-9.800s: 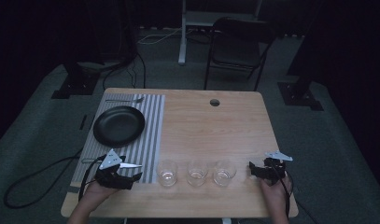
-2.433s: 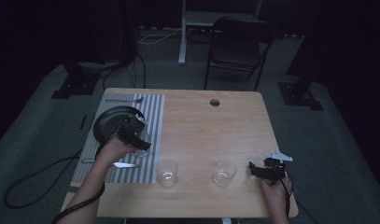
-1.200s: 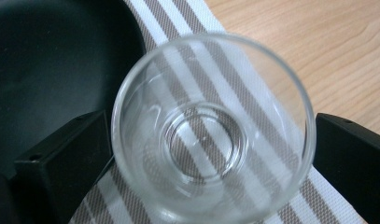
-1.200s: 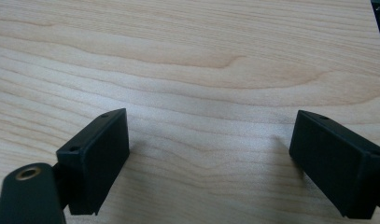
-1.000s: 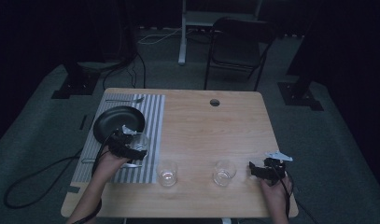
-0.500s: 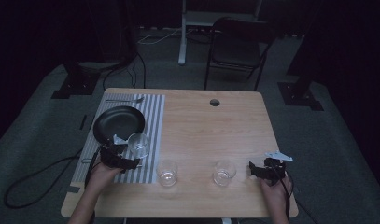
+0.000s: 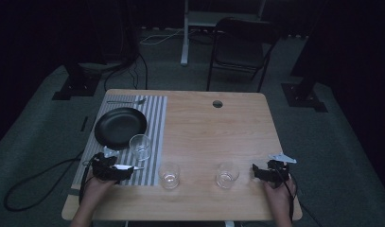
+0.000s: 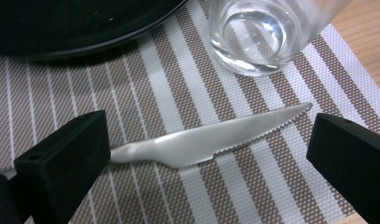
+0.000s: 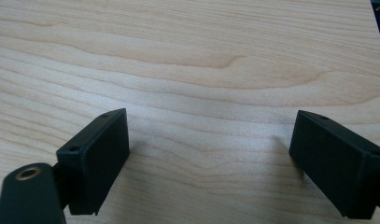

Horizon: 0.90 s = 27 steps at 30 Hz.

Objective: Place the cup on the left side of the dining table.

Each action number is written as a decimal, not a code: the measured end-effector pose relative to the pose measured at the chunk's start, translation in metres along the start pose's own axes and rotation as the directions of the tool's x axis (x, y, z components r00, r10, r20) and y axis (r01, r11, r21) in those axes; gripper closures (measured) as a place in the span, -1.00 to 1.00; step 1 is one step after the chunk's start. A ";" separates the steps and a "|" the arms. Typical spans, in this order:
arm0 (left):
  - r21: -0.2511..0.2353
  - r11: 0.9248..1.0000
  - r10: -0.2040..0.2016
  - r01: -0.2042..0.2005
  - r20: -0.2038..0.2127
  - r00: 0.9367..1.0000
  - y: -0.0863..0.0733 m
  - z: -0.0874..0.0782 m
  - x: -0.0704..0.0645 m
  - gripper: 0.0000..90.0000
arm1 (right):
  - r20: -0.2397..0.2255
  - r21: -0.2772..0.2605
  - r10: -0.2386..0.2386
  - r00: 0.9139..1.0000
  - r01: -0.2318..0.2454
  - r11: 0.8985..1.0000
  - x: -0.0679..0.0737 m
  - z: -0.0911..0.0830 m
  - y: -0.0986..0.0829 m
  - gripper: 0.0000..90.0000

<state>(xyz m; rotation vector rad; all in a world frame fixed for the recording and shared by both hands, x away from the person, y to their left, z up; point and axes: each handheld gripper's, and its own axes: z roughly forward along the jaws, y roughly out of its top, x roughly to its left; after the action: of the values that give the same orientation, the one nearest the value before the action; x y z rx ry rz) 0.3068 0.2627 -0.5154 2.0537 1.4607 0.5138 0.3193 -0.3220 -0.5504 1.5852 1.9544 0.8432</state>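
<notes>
Three tumblers out on a wooden table (image 7: 218, 127) — place-setting in progress, seemingly. Striped placemat (image 7: 154, 118) at 9 o'clock, carrying black plate (image 7: 120, 126), one glass tumbler (image 7: 140, 146) at 5 o'clock of plate, serrated knife (image 8: 211, 140) nearest. Two spare tumblers (image 7: 169, 174) on bare wood, probably awaiting placement. Left gripper (image 8: 206, 158) spread wide astride knife; right gripper (image 9: 208, 163) spread, empty — parked at 4 o'clock.

Dark studio, black drapes, stand bases (image 7: 73, 88), folding chair (image 7: 240, 49), carpet
</notes>
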 end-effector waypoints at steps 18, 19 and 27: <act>-0.032 0.991 -0.134 0.131 -0.125 0.983 -0.038 -0.003 0.026 -1.00 | 0.000 0.000 0.000 1.000 0.000 1.000 0.000 0.000 0.000 -0.74; -0.038 0.989 -0.146 0.143 -0.115 0.983 -0.039 -0.003 0.027 -1.00 | 0.000 0.000 0.000 1.000 0.000 1.000 0.000 0.000 0.000 -0.74; -0.050 0.987 -0.159 0.154 -0.129 0.979 -0.048 -0.005 0.033 -1.00 | 0.000 0.000 0.000 1.000 0.000 1.000 0.000 0.000 0.000 -0.74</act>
<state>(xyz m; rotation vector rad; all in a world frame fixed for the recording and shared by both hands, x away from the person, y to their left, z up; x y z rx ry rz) 0.2802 0.3066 -0.5428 1.8851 1.6605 0.6197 0.3193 -0.3220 -0.5504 1.5852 1.9542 0.8431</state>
